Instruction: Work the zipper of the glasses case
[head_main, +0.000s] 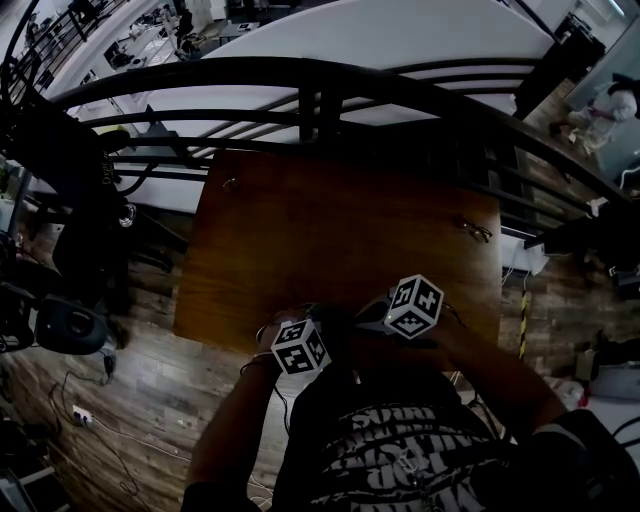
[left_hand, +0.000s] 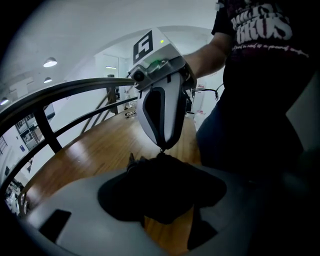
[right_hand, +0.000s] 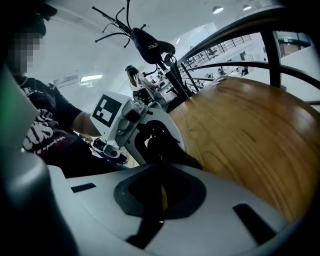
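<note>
Glasses case (left_hand: 162, 195): likely light and soft-shelled, clamped wide in left hand-held gripper (right_hand: 160, 145), small, probably slippery zipper pull (left_hand: 161, 151) pinched in closed right hand-held gripper (left_hand: 161, 146).

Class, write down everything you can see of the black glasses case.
The glasses case is black and matte, with a rounded, soft-looking outline. It is too dark to show seams or how far it is zipped. It sits over the near end of the wooden table, clamped between the wide-set jaws of the left gripper. The shut right gripper pinches what looks like the zipper pull at its top edge.
</note>
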